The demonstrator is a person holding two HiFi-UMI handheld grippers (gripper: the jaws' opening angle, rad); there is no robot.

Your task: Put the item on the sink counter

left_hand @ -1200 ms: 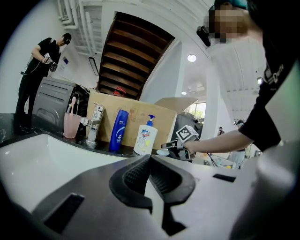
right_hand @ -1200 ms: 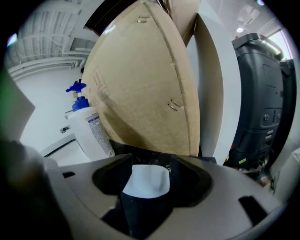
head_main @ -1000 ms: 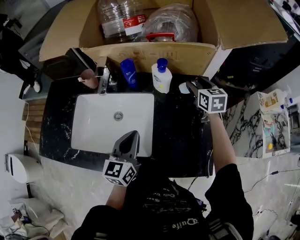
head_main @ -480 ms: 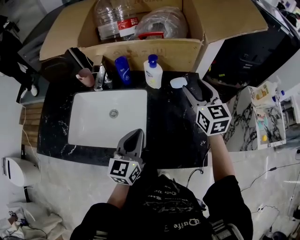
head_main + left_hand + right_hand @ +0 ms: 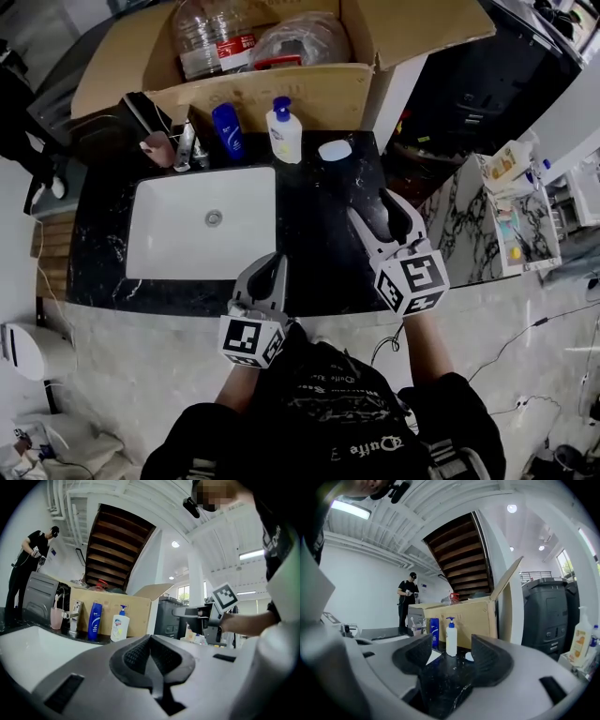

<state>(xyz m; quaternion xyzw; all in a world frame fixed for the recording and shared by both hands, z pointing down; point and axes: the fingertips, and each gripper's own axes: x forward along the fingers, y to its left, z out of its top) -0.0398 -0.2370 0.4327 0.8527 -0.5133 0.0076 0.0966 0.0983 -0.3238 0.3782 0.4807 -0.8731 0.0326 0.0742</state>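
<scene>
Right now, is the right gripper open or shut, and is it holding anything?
Open and empty. The right gripper view shows the right gripper with its jaws apart and nothing between them; only the black sink counter shows through the gap.

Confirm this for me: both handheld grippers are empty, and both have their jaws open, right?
Not quite. Both are empty, but only the right gripper is open; the left gripper view shows the left gripper with its jaws shut together.

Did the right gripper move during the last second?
Yes. The right gripper has drawn back from the small white item beside the pump bottle, toward the front edge of the sink counter; its jaws stand apart, empty.
</scene>
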